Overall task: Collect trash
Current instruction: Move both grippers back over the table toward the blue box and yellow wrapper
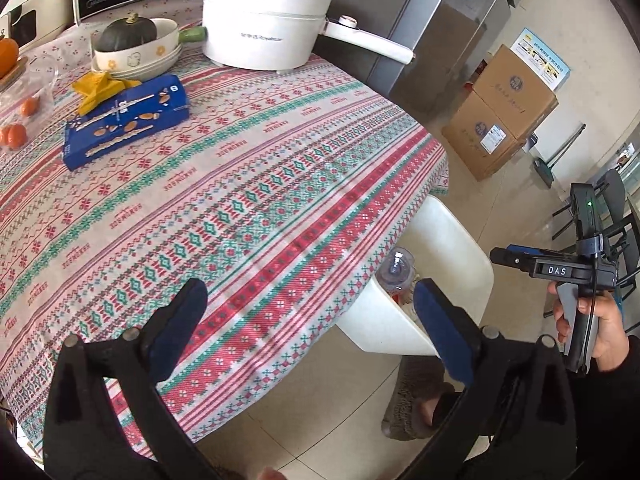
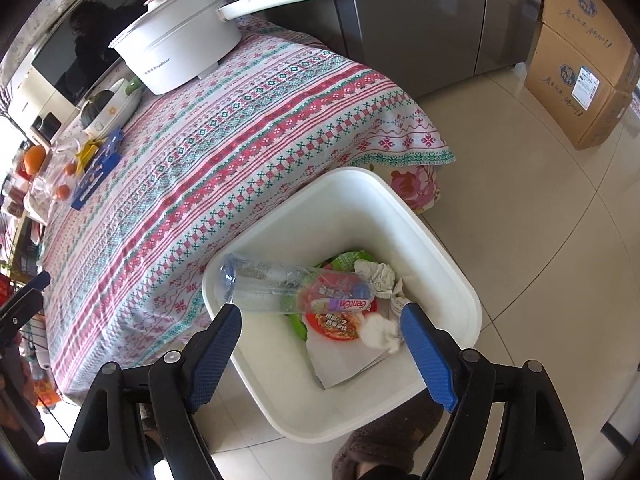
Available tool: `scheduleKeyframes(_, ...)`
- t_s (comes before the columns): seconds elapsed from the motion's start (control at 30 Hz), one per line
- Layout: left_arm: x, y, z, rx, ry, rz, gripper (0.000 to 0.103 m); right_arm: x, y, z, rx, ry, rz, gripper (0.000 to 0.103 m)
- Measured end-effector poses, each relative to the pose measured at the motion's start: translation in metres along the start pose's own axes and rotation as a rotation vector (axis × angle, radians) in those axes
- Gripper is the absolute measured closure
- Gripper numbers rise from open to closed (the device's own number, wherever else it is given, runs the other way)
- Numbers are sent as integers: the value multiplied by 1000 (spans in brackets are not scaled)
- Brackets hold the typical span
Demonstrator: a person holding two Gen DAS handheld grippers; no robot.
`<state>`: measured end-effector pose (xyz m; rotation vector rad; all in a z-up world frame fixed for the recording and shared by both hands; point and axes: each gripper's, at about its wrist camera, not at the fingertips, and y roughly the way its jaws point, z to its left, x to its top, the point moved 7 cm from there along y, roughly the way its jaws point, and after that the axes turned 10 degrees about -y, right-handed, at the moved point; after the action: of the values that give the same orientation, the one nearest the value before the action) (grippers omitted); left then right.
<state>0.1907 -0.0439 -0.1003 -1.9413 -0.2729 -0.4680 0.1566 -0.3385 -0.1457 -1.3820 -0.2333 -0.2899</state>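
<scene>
Right gripper (image 2: 320,330), low centre of the right wrist view: jaws spread wide, nothing between the blue pads, poised above the white bin (image 2: 448,256). The clear plastic bottle (image 2: 276,286) lies tilted just past the left pad, its base propped on the bin's left rim and its neck down among the rubbish: a red noodle cup lid (image 2: 340,320), crumpled tissue (image 2: 380,274), green wrapper (image 2: 344,260), white paper (image 2: 344,364). Whether the pad touches the bottle cannot be told. Left gripper (image 1: 308,308), low centre of the left wrist view: jaws fully apart, holding nothing, over the near edge of the patterned tablecloth (image 1: 248,184). That view shows only a slice of the bin (image 1: 452,248) at lower right, tucked under the cloth's edge (bottle base (image 1: 396,270) just visible), plus the person's hand (image 1: 592,320) on the right tool at right edge. It shows the tabletop better: blue biscuit box (image 1: 128,120), yellow peel (image 1: 100,88) and white pot (image 1: 264,24) in the upper left. The middle of the cloth is bare. Beige floor tiles (image 2: 540,240) open to the right of the bin; cardboard boxes (image 2: 580,72) stand well apart at upper right.
</scene>
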Motion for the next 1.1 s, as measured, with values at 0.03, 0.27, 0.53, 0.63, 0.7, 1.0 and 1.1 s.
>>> scheduleKeyframes(0.03, 0, -2, 4, 7, -6, -7, 1, 1, 0, 2, -2, -3, -5, 18)
scheduleKeyframes(0.27, 5, -22, 33, 37, -71, -72, 1, 19, -12, 26, -11, -49, -93, 0)
scheduleKeyframes(0.53, 16, -53, 75, 32, -217, -174, 1, 46, -34, 75, -41, -144, -259, 0)
scheduleKeyframes(0.63, 20, -67, 92, 46, -254, -228, 1, 61, -55, 105, -48, -215, -384, 0)
scheduleKeyframes(0.7, 22, -74, 103, 54, -285, -251, 1, 69, -61, 125, -29, -244, -414, 0)
scheduleKeyframes(1.0, 21, -98, 170, 178, -344, -369, 1, 91, -33, 211, 95, -292, -383, 0)
scheduleKeyframes(1.1, 29, -94, 189, 248, -300, -369, 1, 102, -12, 237, 127, -323, -345, 0)
